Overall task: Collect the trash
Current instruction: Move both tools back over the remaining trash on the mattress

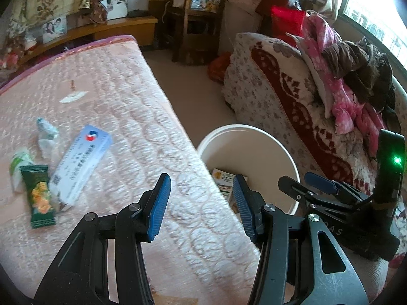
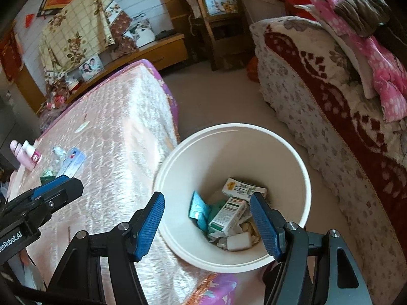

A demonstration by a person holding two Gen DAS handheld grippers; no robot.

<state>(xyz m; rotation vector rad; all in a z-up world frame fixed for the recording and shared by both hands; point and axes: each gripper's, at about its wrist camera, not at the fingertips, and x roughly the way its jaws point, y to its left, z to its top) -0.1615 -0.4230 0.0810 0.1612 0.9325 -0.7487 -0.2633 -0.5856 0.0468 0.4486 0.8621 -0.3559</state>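
My right gripper hangs over the white bin, which stands on the floor against the edge of the bed. Its jaws are spread with nothing between them. Through the gap I look straight down at small cartons, a teal wrapper and crumpled paper lying in the bottom of the bin. I judge the bin is parked tight to the bed so that each piece needs only a short carry from the quilt to the drop.

My left gripper sits just beside the right one, tilted down over the near edge of the bed, jaws released and likewise holding nothing. From here it faces the rubbish that is left: a long white box with a red and blue mark, a green snack packet touching its lower end, and crumpled white wrappers just beyond. A flat scrap of paper lies further up the quilt, well apart from that cluster. In the right wrist view a pink bottle lies near the far side of the bed; I cannot tell whether it counts as trash.

So part of the job is done. I judge the left gripper is best placed for the cluster. The packet looks thin and slippery, so a pinch on its edge may slide off.
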